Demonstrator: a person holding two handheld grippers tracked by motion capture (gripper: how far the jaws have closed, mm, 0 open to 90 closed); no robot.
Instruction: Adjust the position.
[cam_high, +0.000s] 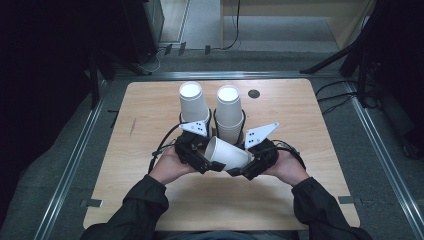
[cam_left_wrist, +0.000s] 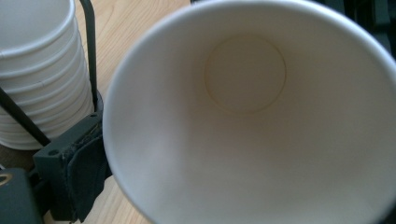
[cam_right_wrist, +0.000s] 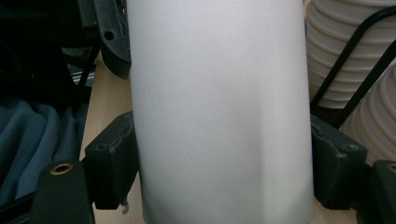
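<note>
Cup (cam_right_wrist: 219, 112) clamped sideways by right gripper (cam_right_wrist: 224, 163); left gripper view reveals its hollow inside.

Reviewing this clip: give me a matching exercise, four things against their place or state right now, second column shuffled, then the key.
Things:
1. loose paper cup
2. left cup stack
3. right cup stack
4. small dark disc

Places or states:
A. flat on the table near the far edge
B. upside down in the wire holder, the taller-looking stack with many rims showing
C. lying sideways between the two grippers, its side clamped by the right gripper
D. upside down in the wire holder, on the left

Pairs: 1-C, 2-D, 3-B, 4-A
</note>
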